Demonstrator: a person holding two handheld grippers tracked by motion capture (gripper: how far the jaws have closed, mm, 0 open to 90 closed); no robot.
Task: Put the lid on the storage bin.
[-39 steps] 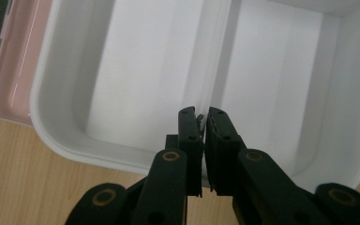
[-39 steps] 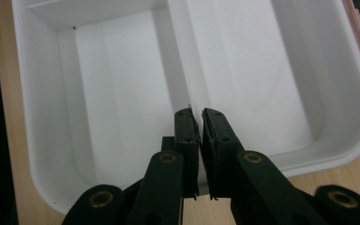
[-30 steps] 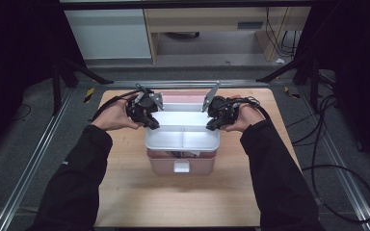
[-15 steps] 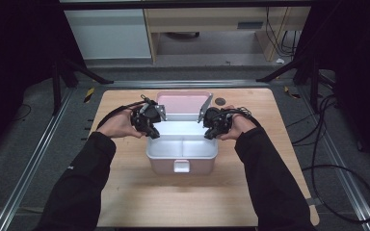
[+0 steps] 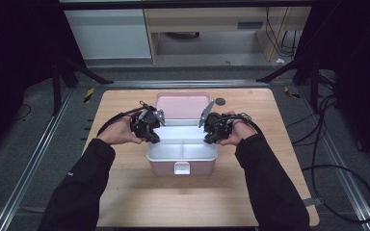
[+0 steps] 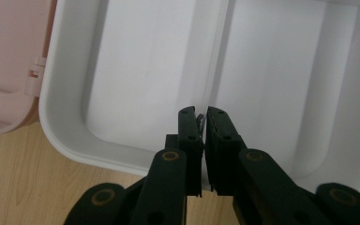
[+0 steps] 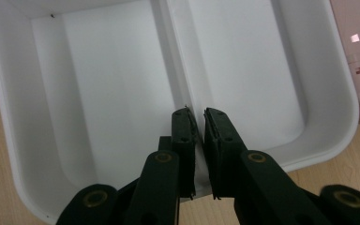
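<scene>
White tray (image 5: 182, 149) sits in the pink box (image 5: 182, 166) at mid-table, lid (image 5: 180, 105) open behind, as the high view shows. Each gripper view adds that the left gripper (image 6: 202, 117) and right gripper (image 7: 196, 117) pinch the tray's rim at its divider, the right's jaws having just eased slightly.

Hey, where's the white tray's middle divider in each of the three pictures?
High view: divider at centre, running front to back in the white tray.
Left gripper view: divider upper middle, running down to the tool.
Right gripper view: divider upper middle, above the tool.
Shared landmark: the pink lid.
</scene>
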